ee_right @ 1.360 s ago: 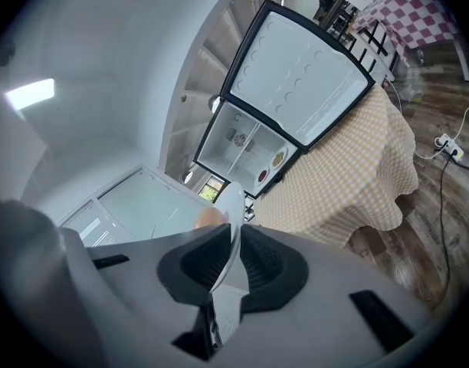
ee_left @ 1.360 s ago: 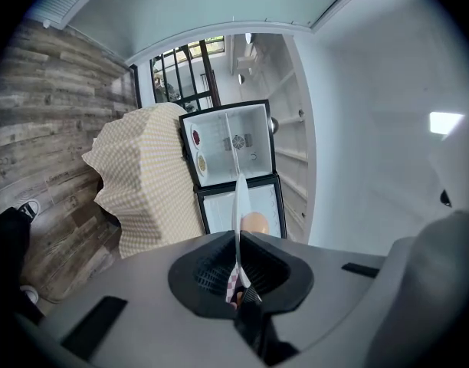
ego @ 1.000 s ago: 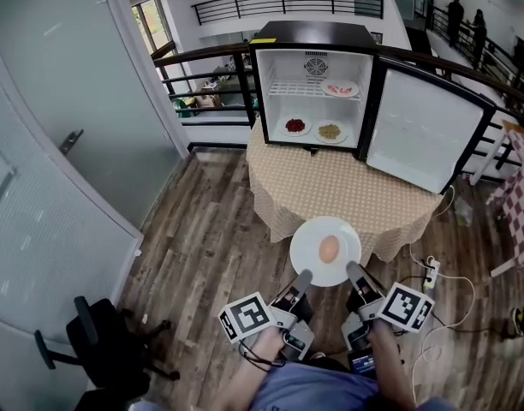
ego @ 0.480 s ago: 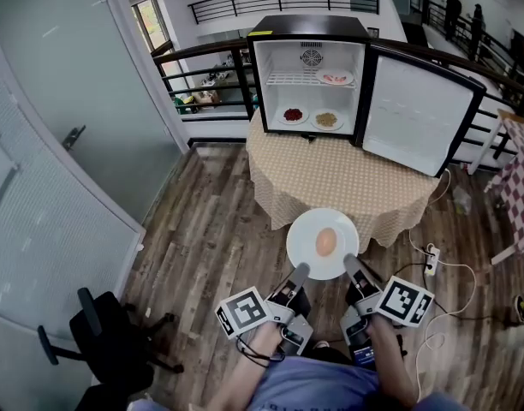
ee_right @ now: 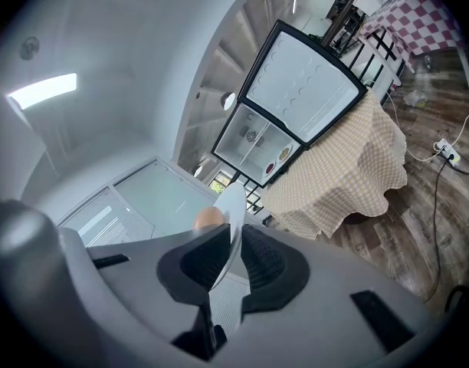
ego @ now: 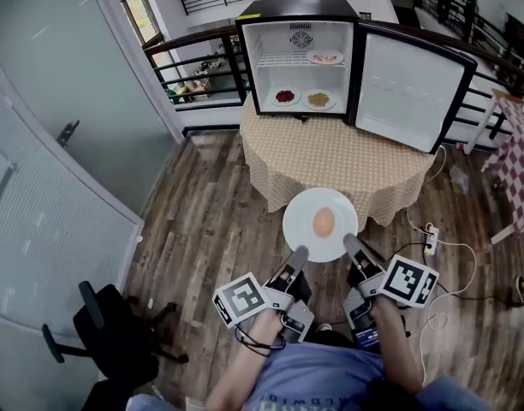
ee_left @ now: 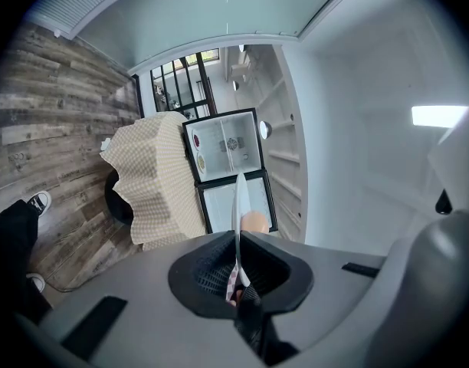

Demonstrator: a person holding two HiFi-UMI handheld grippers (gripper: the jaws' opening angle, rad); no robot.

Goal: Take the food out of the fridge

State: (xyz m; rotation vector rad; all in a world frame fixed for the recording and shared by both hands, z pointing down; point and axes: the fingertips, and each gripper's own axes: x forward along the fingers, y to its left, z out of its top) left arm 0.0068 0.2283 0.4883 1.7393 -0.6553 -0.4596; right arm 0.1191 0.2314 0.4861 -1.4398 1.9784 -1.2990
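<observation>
The left claw and right claw clamp the stiff round white plate by its near rim, the loose brown egg likely to roll.

The person wears a soft blue-purple shirt. The left hand-held gripper and the right hand-held gripper each have long grey jaws that get thin at the tip, with black bumpy pads on the inside. Each one carries a white cube with black square marks, the left cube and the right cube, and a thin black cable loops by the dark body of the left one.
</observation>
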